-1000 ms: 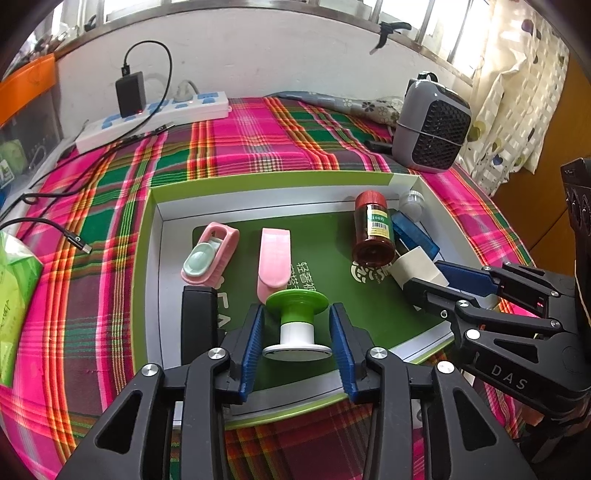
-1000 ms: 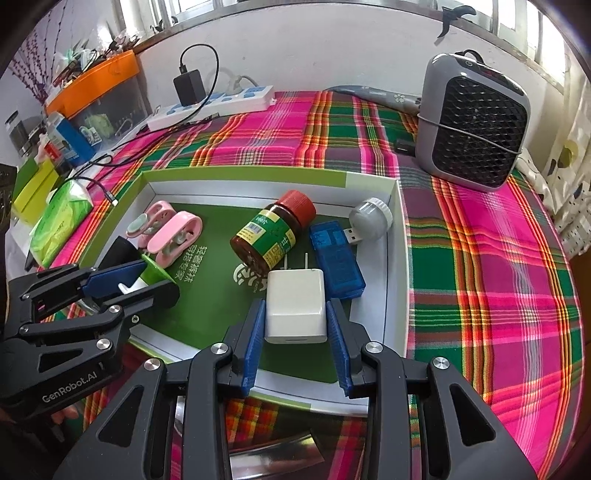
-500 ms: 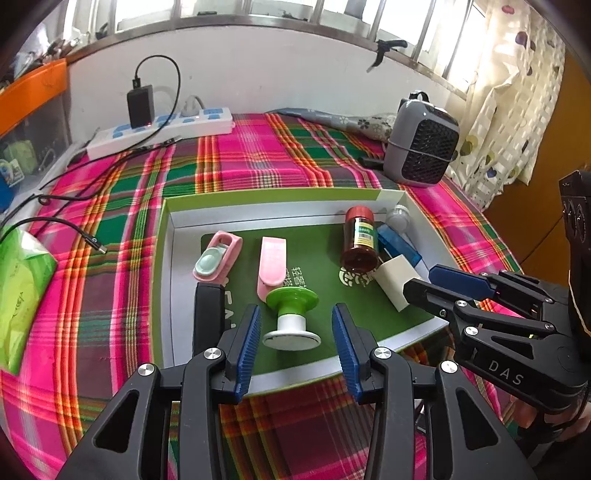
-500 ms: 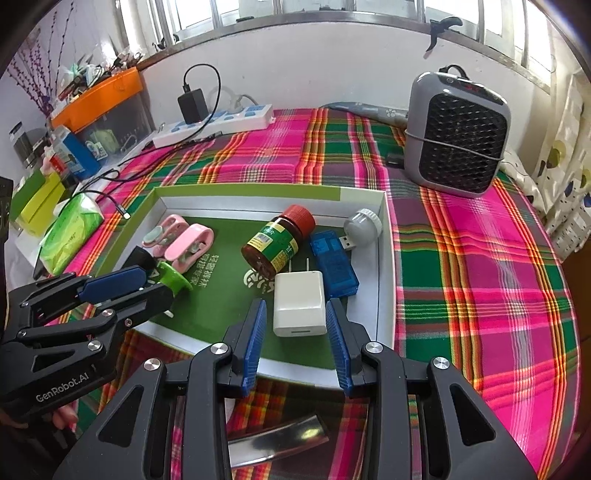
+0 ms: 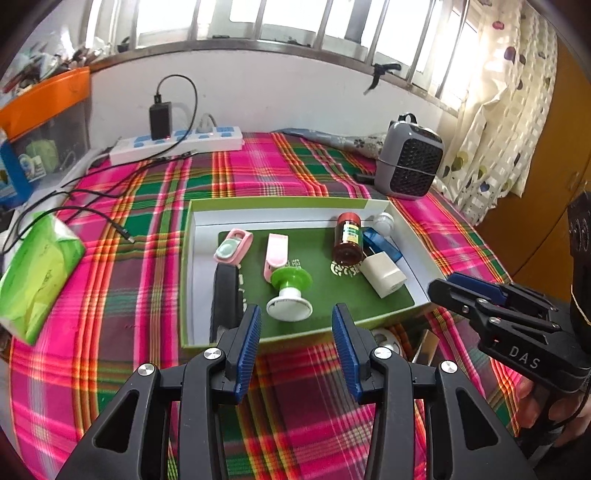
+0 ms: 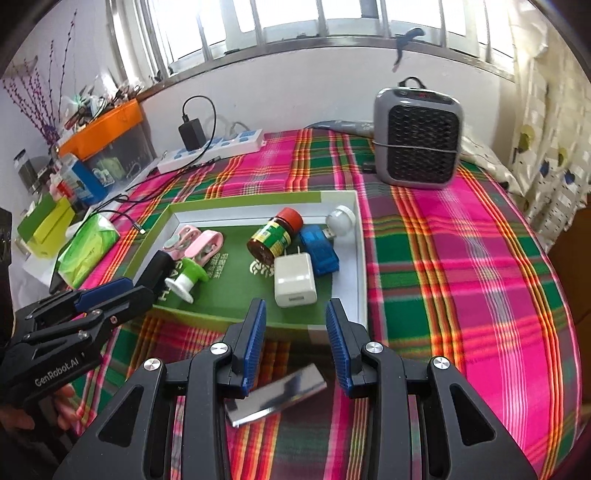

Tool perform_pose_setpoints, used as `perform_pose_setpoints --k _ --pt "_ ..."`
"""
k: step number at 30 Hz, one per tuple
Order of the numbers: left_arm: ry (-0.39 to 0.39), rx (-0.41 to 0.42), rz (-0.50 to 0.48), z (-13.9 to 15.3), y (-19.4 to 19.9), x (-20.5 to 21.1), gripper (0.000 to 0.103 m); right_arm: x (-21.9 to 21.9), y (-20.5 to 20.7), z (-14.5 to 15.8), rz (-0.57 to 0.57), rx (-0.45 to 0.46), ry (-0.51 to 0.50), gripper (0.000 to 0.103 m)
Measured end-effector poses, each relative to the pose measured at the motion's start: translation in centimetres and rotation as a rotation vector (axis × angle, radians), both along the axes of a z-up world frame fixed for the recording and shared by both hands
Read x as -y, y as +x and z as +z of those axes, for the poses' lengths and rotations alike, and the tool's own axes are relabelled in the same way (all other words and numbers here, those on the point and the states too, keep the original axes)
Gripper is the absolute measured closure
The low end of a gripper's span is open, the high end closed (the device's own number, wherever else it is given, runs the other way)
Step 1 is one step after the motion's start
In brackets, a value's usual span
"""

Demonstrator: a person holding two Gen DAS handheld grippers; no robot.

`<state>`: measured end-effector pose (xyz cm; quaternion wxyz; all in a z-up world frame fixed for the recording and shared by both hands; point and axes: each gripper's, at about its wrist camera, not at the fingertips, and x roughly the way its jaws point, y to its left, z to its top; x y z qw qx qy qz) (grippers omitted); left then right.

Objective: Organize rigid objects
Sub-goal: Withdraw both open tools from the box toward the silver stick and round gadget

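tray (image 5: 192, 258) on plaid cloth (image 5: 110, 295) (barred window (image 6: 295, 18) behind).

Left gripper (image 5: 296, 325) and right gripper (image 6: 295, 317) hover side by side (fingers spread, empty).

1. Your left wrist camera looks forward and down over its own blue-padded fingers (image 5: 251, 343), from just short of the near rim of the shallow green cardboard tray (image 5: 186, 280).
2. Your right wrist camera faces the same way from further right, equally near.
3. Both views share the tray (image 6: 236, 320), the grey mesh-fronted heater (image 5: 410, 166) (image 6: 419, 138) and the white power strip (image 5: 177, 146) (image 6: 212, 151).
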<state>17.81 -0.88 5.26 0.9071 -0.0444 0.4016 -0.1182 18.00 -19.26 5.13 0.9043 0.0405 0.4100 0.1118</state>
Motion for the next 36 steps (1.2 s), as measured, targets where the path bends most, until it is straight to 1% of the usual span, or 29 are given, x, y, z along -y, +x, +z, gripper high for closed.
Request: perform_pose_setpoints --k 1,3,4,5,13,17,26,31,33,34,36 --pt "0.002 0.006 0.003 0.0 -0.3 -0.1 0.064 0.1 -0.4 0.0 -0.006 -0.001 0.007 0.067" --pt "-0.008 0.009 0.006 0.1 -0.9 -0.4 0.064 0.3 -1.3 -0.3 -0.02 -0.005 0.017 0.061" --pt "-0.014 0.01 0.006 0.0 -1.3 -0.6 0.064 0.3 -1.6 -0.4 -0.023 -0.009 0.022 0.055" --pt "-0.019 0.011 0.004 0.0 -1.6 -0.7 0.064 0.3 -2.1 -0.6 -0.024 -0.013 0.025 0.053" --pt "-0.054 0.011 -0.011 -0.4 -4.0 -1.4 0.064 -1.1 -3.7 -2.6 -0.041 -0.064 0.017 0.052" --pt "-0.061 0.0 -0.011 -0.9 -4.9 -2.0 0.064 -1.9 -4.0 -2.8 -0.041 -0.057 -0.004 0.052" --pt "-0.08 -0.014 -0.01 -1.6 -5.6 -3.0 0.064 -2.6 -3.4 -3.9 -0.085 -0.097 -0.046 0.052" --pt "-0.089 -0.015 -0.019 -1.6 -5.7 -3.1 0.064 -3.1 -3.2 -4.0 -0.093 -0.093 -0.065 0.052" --pt "-0.09 -0.019 -0.022 -1.7 -5.7 -3.2 0.064 -3.2 -3.2 -4.1 -0.1 -0.097 -0.07 0.05" --pt "-0.092 -0.019 -0.024 -1.7 -5.7 -3.2 0.064 -3.2 -3.2 -4.2 -0.109 -0.103 -0.086 0.046" --pt "-0.093 -0.019 -0.028 -1.7 -5.7 -3.1 0.064 -3.1 -3.3 -4.4 -0.128 -0.106 -0.122 0.045"
